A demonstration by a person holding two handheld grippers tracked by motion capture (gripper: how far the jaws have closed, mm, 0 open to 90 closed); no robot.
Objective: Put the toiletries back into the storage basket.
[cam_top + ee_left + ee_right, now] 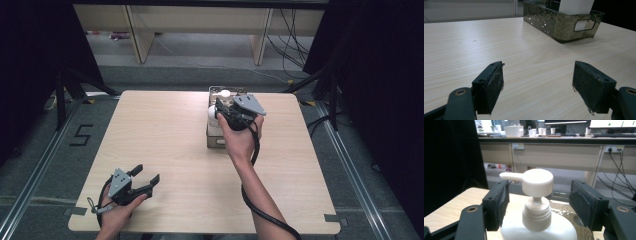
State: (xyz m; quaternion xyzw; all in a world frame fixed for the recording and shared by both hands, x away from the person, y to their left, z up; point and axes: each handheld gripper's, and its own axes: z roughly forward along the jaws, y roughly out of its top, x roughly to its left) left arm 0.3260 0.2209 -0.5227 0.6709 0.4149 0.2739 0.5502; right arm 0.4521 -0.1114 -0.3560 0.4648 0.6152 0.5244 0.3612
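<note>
A white pump bottle [537,220] stands in a clear plastic bin [215,139] at the far middle of the table. My right gripper [539,195] is open, with one jaw on each side of the bottle's neck and pump head [537,181]; neither pad touches it. From above, the right gripper [219,107] hangs over the bin beside the white bottle [212,113]. My left gripper [146,174] rests open and empty near the table's front left. In its own view the left gripper [537,75] points toward the bin [559,22].
A second white pump head [225,93] shows at the bin's far end. The wooden table [165,130] is bare between the two grippers. Black curtains flank the table, and wooden desks and cables stand beyond its far edge.
</note>
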